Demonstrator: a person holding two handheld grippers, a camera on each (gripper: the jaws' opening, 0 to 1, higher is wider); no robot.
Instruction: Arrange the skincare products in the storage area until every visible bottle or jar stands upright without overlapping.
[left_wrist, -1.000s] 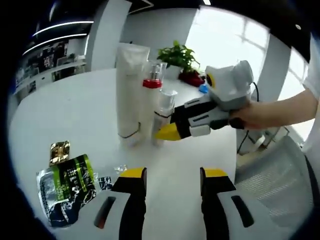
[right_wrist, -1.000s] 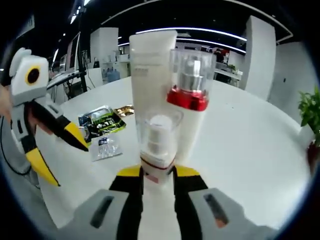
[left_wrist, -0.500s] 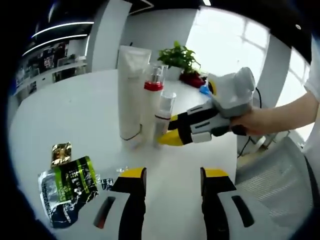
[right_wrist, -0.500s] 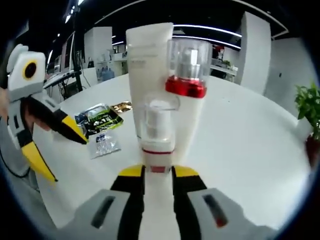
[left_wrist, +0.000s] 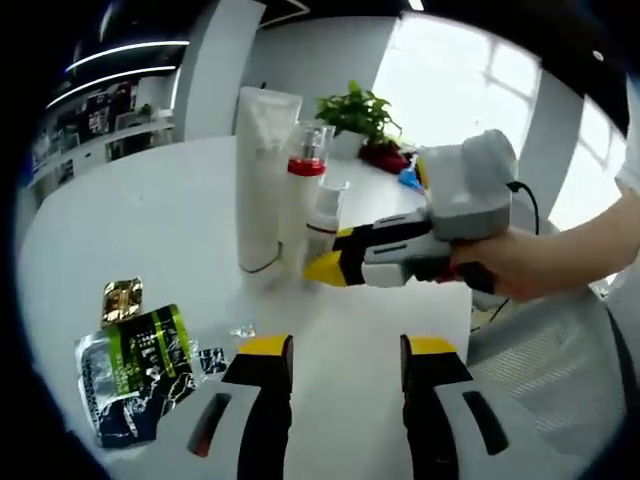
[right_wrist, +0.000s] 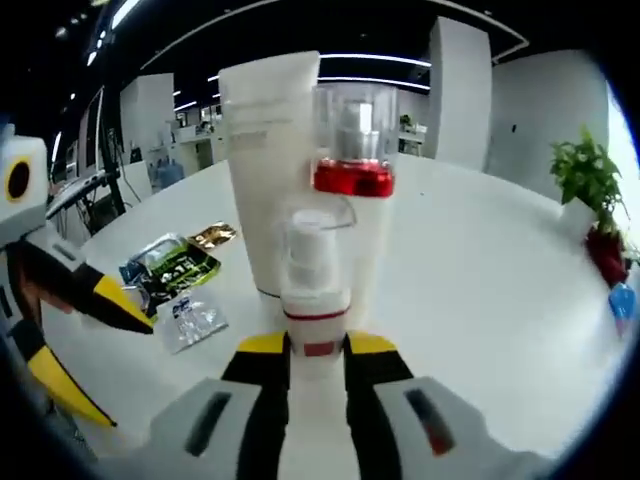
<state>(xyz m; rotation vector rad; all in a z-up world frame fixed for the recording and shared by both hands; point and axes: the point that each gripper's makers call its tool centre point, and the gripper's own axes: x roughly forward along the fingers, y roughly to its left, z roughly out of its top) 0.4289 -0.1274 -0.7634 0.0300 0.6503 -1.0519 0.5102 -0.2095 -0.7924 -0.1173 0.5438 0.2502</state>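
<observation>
Standing upright: 1 tube, 2 pump bottles, w/ 3 sachets nearby.

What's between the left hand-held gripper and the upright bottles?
Nothing visible. Bare white table lies between the left hand-held gripper and the small pump bottle, which the right hand-held gripper holds beside the red-collared bottle and white tube.

Small pump bottle base hidden between right tongs.
</observation>
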